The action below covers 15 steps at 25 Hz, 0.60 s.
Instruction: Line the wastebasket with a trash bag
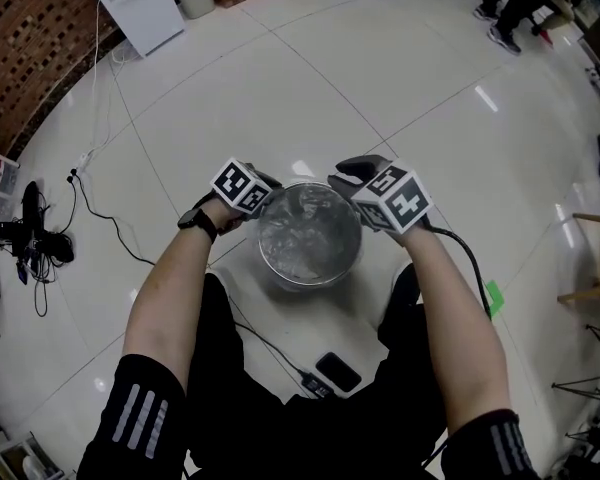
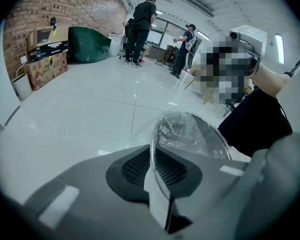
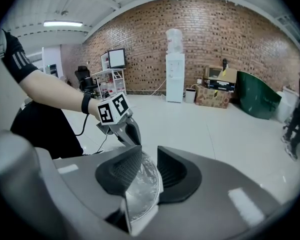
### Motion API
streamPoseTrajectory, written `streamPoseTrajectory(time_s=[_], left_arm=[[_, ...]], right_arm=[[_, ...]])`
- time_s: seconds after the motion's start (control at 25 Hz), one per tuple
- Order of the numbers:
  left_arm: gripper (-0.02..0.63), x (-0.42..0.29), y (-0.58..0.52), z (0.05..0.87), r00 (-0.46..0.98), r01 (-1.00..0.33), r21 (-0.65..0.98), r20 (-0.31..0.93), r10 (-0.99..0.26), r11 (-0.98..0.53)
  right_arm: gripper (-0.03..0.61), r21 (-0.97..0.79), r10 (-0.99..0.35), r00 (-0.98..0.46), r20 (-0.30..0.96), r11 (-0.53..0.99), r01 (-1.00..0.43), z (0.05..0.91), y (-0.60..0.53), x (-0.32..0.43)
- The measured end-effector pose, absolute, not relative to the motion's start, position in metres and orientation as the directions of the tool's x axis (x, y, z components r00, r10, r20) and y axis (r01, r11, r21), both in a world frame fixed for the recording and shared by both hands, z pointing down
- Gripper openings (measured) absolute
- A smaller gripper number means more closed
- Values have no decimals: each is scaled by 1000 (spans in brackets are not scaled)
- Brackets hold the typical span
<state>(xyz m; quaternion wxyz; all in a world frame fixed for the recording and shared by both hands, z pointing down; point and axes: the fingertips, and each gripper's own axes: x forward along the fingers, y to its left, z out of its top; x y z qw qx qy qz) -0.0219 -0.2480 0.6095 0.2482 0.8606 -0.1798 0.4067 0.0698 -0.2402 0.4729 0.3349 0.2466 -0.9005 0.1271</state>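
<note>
Head view: on the white tiled floor [image 1: 380, 88], a round silver metal wastebasket [image 1: 315, 280] sits at centre and holds a clear plastic trash bag [image 1: 305, 223]. Left tongs [image 2: 154, 169], at nine o'clock, pinch film against the rim, seemingly to anchor it. Right tongs [image 3: 147, 171], at three o'clock, straddle the rim part-open.

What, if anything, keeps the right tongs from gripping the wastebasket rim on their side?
Probably nothing, so yes. The right tongs straddle the wastebasket rim, with the clear trash bag over it between the open jaws. The left tongs grip the opposite side, out of the way.
</note>
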Motion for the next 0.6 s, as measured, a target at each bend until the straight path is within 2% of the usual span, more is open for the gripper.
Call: streamPoseTrajectory(time_s=[0.12, 0.16, 0.2, 0.36, 0.6], left_arm=[[23, -22, -254, 606, 616, -508, 282, 779, -115, -814], [-6, -23, -260, 603, 619, -521, 276, 774, -134, -808], [-6, -26, -267, 600, 619, -537, 268, 770, -157, -800], [-6, -41, -289, 603, 547, -589, 174, 805, -230, -789], [-6, -35, -293, 638, 512, -578, 179, 839, -184, -796]], right_arm=[[110, -59, -359, -647, 673, 846, -530, 476, -243, 71], [110, -57, -359, -643, 677, 845, -532, 477, -244, 73], [110, -56, -357, -640, 680, 845, -531, 478, -245, 74], [110, -36, -339, -617, 710, 857, -513, 488, -241, 76], [110, -37, -296, -585, 755, 871, -489, 507, -230, 74]])
